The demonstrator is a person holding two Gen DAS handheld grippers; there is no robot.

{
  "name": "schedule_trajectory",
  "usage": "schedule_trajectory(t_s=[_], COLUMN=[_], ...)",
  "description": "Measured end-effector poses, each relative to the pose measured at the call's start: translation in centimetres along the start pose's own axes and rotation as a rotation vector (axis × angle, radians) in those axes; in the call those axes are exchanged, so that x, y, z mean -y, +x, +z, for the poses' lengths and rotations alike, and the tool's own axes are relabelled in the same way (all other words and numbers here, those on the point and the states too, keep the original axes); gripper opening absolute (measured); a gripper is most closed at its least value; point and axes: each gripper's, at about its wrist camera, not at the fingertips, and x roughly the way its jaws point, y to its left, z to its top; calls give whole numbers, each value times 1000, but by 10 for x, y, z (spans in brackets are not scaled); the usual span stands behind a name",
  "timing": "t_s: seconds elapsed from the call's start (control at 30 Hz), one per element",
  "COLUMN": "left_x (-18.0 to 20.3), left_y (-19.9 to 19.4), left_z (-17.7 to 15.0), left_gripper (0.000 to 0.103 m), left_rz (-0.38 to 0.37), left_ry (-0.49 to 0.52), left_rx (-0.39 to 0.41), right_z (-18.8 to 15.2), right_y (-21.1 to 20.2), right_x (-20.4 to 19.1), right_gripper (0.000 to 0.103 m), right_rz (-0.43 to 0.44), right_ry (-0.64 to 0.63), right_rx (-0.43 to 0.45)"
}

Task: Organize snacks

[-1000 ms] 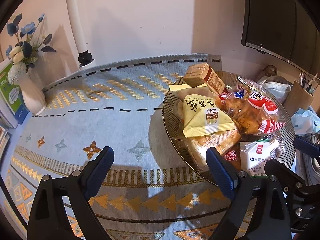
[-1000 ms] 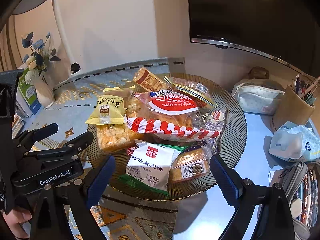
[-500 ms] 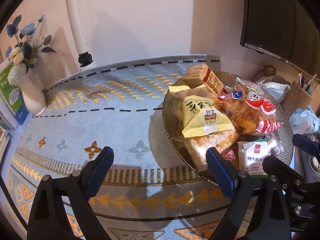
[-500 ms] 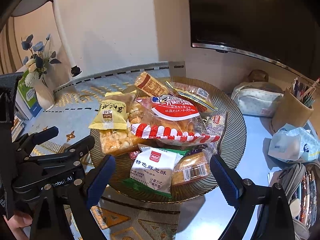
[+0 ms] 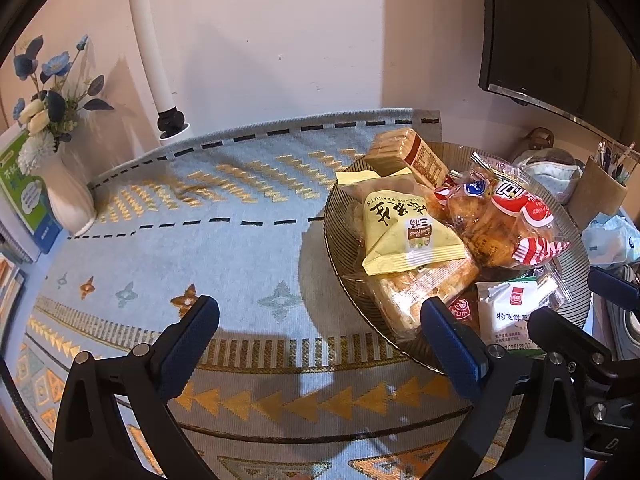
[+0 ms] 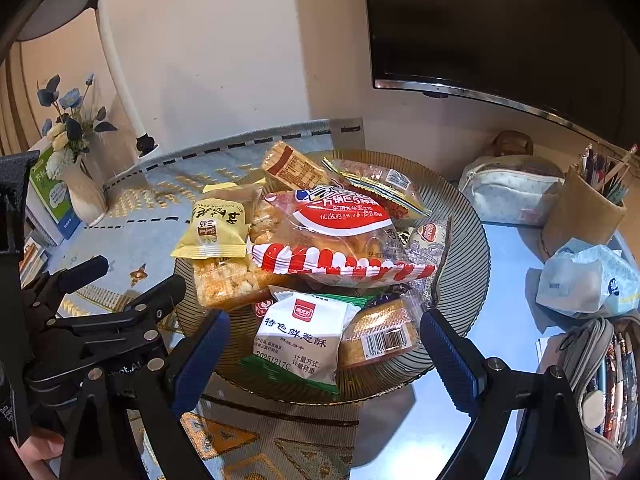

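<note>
left gripper (image 5: 318, 322): jaws spread wide with nothing between them, hanging over the patterned mat (image 5: 224, 240) just beside the near-left rim of the glass plate (image 5: 340, 248).
right gripper (image 6: 324, 334): jaws spread wide and empty, low over the plate's near rim, framing the white-and-green packet (image 6: 302, 340) and the barcoded cake (image 6: 380, 334).
snacks: all heaped on the plate (image 6: 464, 264); yellow peanut packet (image 5: 404, 236) at the left edge of the pile, red-striped bag (image 6: 340, 240) on top in the middle, brown cracker pack (image 5: 412, 154) at the far rim. none lies on the mat.
change over the last second: very little. the right view has crept slightly nearer the plate and a touch higher, so the pile sits larger and lower in frame; the left view has barely drifted. no packet has shifted.
meaning for the task: no pick or drop shows in this span. the heap would fit snacks already gathered onto the plate, or a pile waiting to be sorted out of it; the pictures do not settle which.
surroundings: vase of flowers (image 5: 60, 176) at the mat's far-left edge, pen holder (image 6: 580, 208) and tissue pack (image 6: 584, 280) to the right of the plate.
</note>
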Motion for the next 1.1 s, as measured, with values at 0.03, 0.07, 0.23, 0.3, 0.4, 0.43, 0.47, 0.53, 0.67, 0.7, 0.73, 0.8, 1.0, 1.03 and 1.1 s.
schedule_trajectory(t_s=[0.03, 0.07, 0.23, 0.3, 0.4, 0.43, 0.47, 0.53, 0.67, 0.7, 0.73, 0.8, 1.0, 1.03, 1.1], left_x=[0, -1, -4, -5, -7, -7, -7, -7, -6, -6, -5, -5, -5, -5, -6], left_y=[0, 0, 1, 0, 1, 1, 1, 1, 1, 1, 1, 2, 3, 3, 4], left_z=[0, 0, 0, 0, 0, 0, 1, 1, 0, 0, 0, -1, -2, -2, -2], left_gripper=[101, 101, 101, 101, 101, 101, 101, 101, 101, 101, 101, 101, 101, 101, 101], left_rz=[1, 2, 1, 7, 4, 4, 4, 7, 9, 8, 8, 12, 11, 10, 11], left_ry=[-1, -5, -13, -18, -22, -23, -25, -25, -25, -23, -23, -18, -24, -24, -23], left_rx=[0, 2, -1, 1, 0, -2, -4, 1, 0, -1, -2, -2, -5, -4, -5], right_z=[0, 0, 1, 1, 0, 0, 0, -1, -2, -2, -2, -3, -3, -3, -4], right_y=[0, 0, -1, -1, 0, 0, 0, 1, 2, 2, 2, 3, 4, 5, 5], right_x=[0, -1, -1, -1, -1, -1, -1, -1, 0, 1, 1, 1, 1, 1, 1], right_gripper=[95, 95, 95, 95, 95, 95, 95, 95, 95, 95, 95, 95, 95, 95, 95], right_rz=[1, 2, 3, 5, 8, 8, 6, 4, 4, 4, 5, 9, 11, 11, 10], right_ry=[-2, -2, -1, -1, 7, 10, 11, 13, 20, 23, 24, 28, 35, 35, 35], right_rx=[0, 1, 3, 4, 4, 2, 2, -1, -5, -6, -6, -6, -12, -13, -15])
